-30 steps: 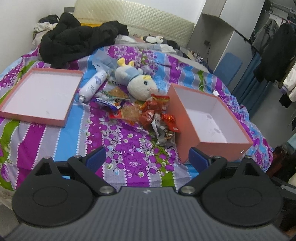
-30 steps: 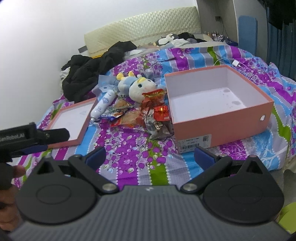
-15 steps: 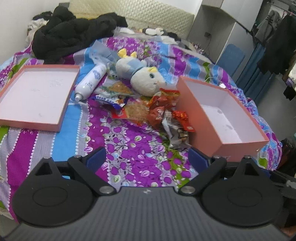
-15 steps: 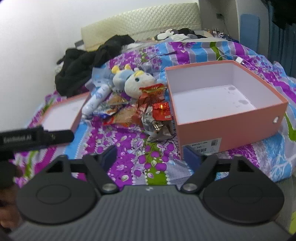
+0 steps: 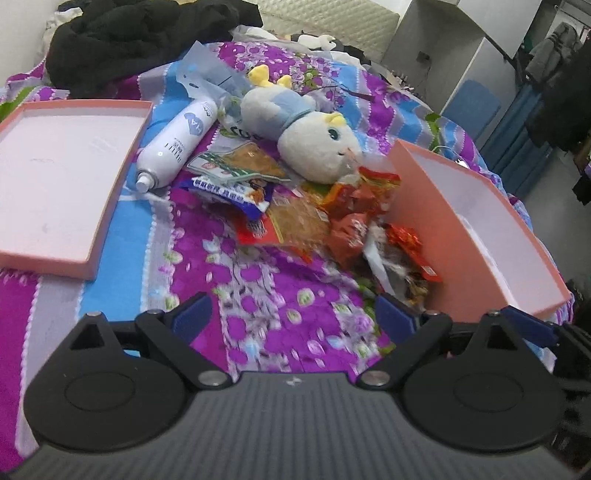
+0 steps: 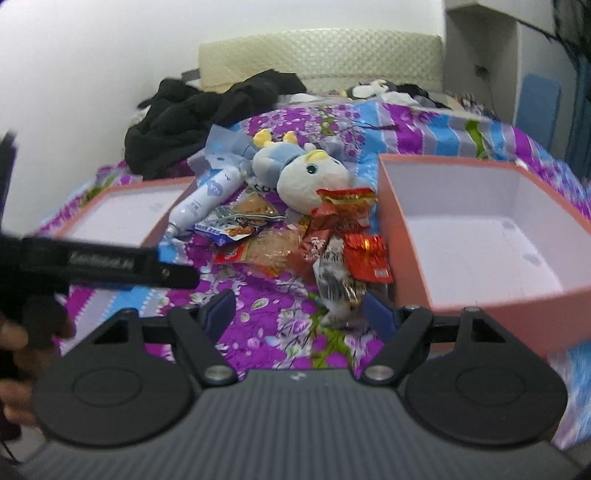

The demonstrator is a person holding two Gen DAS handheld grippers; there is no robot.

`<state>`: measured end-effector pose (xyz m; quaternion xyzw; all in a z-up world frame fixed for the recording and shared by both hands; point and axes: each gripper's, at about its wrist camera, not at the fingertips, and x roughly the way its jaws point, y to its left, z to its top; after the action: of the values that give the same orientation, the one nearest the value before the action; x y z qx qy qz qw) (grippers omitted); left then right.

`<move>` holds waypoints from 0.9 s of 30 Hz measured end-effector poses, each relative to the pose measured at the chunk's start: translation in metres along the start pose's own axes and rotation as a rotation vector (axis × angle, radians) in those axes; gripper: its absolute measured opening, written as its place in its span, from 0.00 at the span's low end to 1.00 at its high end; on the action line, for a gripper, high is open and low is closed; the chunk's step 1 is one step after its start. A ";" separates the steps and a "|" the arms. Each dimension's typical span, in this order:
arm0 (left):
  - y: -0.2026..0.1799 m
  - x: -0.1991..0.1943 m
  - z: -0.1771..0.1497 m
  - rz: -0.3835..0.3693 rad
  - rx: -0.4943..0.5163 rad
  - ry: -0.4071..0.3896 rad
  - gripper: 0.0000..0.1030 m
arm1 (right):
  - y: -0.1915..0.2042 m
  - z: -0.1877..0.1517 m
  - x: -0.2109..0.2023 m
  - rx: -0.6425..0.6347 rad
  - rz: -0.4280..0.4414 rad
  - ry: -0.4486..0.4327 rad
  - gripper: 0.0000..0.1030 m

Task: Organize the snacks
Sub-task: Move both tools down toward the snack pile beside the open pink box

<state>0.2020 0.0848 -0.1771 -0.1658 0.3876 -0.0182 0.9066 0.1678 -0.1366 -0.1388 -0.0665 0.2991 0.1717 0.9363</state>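
Your left tongs sit wide open with nothing between the blue pads, low over the bed, a quilted floral cover in purple, blue and grey stripes. Your right tongs are also spread open and empty, the right pad close beside a crinkly silver wrapper; touching or not, can't tell. The snack pile lies on the bed between the two pink pieces: glossy foil and clear plastic packets, mostly flat and wrinkled. A blue-and-white packet sits at the left edge, a clear pouch of orange-brown snack in the middle, red foil packs pressed against the deep box wall. The deep pink cardboard box is rectangular, white inside, no snacks in it, right of the pile. The shallow pink lid, same card, lies open side up, left of the pile. A smooth white cylindrical spray bottle lies on its side just beside the lid. A soft plush toy, white and pale blue with yellow bits, lies behind the packets. Black crumpled clothing is heaped at the far end. In the right wrist view the left tongs' black body shows at the left edge.
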 end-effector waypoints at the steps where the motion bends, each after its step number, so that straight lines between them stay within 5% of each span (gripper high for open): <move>1: 0.002 0.006 0.003 0.002 0.001 -0.003 0.94 | 0.004 0.001 0.007 -0.028 -0.019 0.006 0.74; 5: 0.009 0.035 0.020 -0.025 -0.016 -0.005 0.93 | 0.014 0.000 0.036 -0.130 -0.096 0.027 0.64; 13: 0.021 0.095 0.037 -0.012 -0.052 0.037 0.81 | 0.016 -0.009 0.092 -0.325 -0.265 0.068 0.58; 27: 0.034 0.145 0.041 -0.015 -0.063 0.084 0.61 | 0.027 -0.021 0.113 -0.389 -0.304 0.132 0.55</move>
<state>0.3288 0.1054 -0.2629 -0.1963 0.4243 -0.0198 0.8838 0.2327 -0.0845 -0.2227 -0.3008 0.3073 0.0786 0.8994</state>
